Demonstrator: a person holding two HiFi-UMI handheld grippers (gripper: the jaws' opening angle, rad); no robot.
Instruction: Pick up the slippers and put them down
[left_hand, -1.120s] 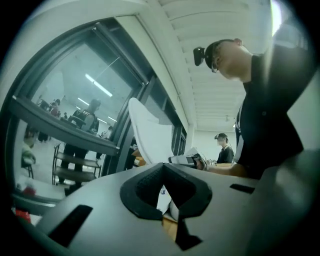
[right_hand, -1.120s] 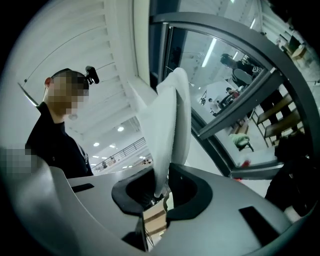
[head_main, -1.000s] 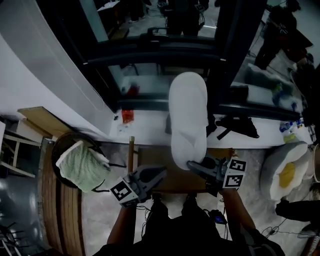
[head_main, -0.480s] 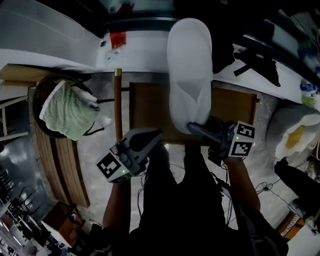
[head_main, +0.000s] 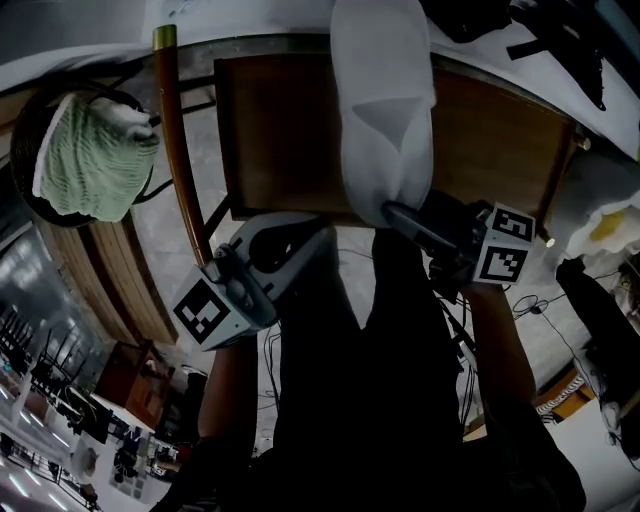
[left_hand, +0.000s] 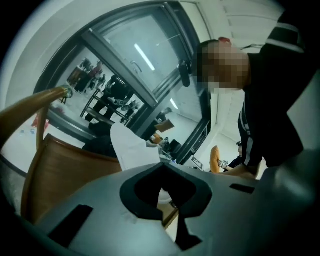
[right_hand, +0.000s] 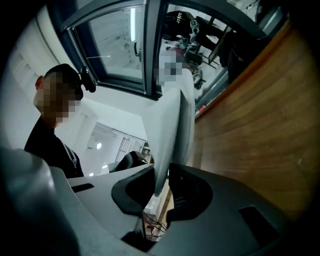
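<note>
One white slipper (head_main: 382, 110) lies lengthwise over the brown wooden chair seat (head_main: 280, 130), toe pointing away from me. My right gripper (head_main: 392, 212) is shut on its heel end. In the right gripper view the slipper (right_hand: 172, 125) runs edge-on out of the jaws (right_hand: 161, 195) beside the wood (right_hand: 260, 125). Whether it touches the seat I cannot tell. My left gripper (head_main: 315, 235) hovers at the seat's near edge, left of the slipper, shut with nothing in it. The left gripper view shows the slipper (left_hand: 131, 150) beyond the closed jaws (left_hand: 167, 210).
The chair's curved wooden back rail (head_main: 178, 150) runs along the seat's left side. Further left, a round dark basket holds a green cloth (head_main: 90, 150). A white-and-yellow cushion (head_main: 605, 215) lies at the right edge. A person's dark legs fill the lower middle.
Both grippers have come down towards the chair, and the slipper with the right one. The seat now fills much more of the head view. The grip on the heel is unchanged.
</note>
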